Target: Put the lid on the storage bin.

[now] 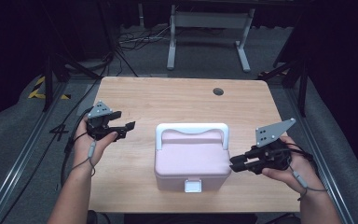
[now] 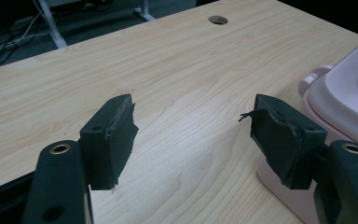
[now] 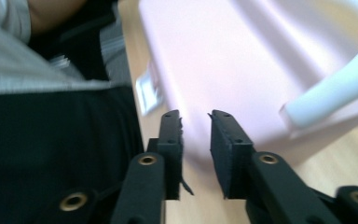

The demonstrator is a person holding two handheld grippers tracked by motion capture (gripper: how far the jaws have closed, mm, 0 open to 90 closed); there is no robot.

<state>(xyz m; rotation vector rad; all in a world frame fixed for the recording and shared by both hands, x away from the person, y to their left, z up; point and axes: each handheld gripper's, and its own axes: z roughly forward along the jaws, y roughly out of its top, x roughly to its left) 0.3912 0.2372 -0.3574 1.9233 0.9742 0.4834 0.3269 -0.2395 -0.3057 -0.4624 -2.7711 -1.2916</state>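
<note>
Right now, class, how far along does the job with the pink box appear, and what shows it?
Barely begun. Done: nothing visible; the pink box sits shut, white latch down, white handle lying back. In hand: the right gripper, jaws nearly together and empty, points at the box's right side; the left gripper is open over the table, holding nothing. Left: presumably any gripping, unlatching or lifting.

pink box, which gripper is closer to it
Right. The right gripper has its fingers almost at the right side of the pink box; the left gripper sits apart, off its far left corner.
</note>
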